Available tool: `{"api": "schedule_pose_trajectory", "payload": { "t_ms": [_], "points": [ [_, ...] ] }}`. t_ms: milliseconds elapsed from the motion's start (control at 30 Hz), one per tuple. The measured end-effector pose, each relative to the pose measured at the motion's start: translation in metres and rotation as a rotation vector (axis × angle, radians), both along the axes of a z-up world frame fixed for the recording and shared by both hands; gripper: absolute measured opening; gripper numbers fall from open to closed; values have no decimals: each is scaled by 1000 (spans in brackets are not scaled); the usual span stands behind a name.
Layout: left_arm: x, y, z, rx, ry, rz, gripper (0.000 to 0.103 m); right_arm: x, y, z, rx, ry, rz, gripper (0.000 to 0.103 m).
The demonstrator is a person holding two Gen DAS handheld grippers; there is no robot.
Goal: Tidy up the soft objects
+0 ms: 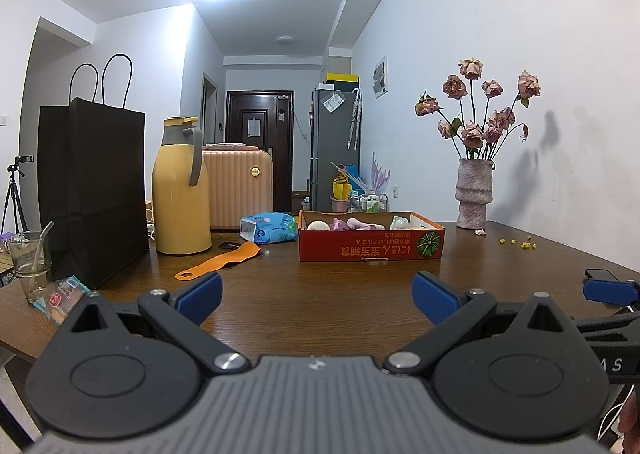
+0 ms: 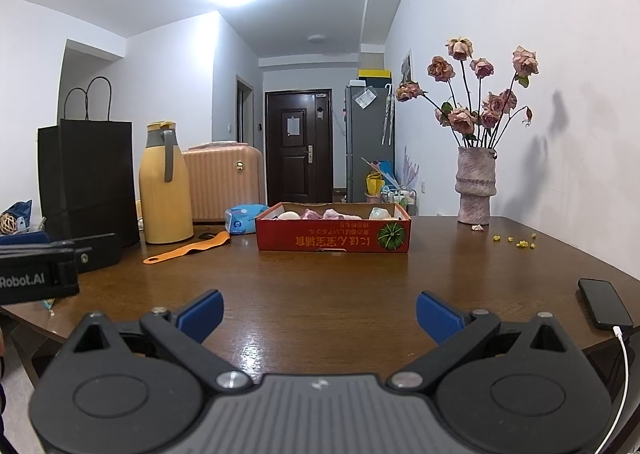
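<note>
Several soft objects (image 1: 352,223) half-hidden behind box (image 1: 370,246) wall, unidentifiable

2 wrist views, low over table (image 1: 320,294), face distant red box (image 1: 370,240).

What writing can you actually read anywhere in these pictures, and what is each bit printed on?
"Robot.AI": white letters on the black body of the left gripper, seen from the right wrist view.
"A S": white letters on the right gripper, cut off at the frame edge.
Red cardboard box: a row of yellow characters, upside down, not legible to me.
Blue wipes pack, snack packet, fridge notes: too small or blurred.
</note>
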State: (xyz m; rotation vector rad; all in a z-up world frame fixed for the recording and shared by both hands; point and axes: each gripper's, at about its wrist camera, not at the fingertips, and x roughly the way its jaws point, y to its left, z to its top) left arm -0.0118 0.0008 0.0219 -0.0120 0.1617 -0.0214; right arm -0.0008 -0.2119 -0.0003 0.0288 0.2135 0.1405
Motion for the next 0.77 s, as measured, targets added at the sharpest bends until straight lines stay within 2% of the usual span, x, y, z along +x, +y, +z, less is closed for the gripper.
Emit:
{"api": "schedule_pose_trajectory", "payload": {
  "t_ms": [767],
  "points": [
    [-1,4,0,10,-28,-21,103,-1,0,0,2,-22,-27,103]
  ]
}}
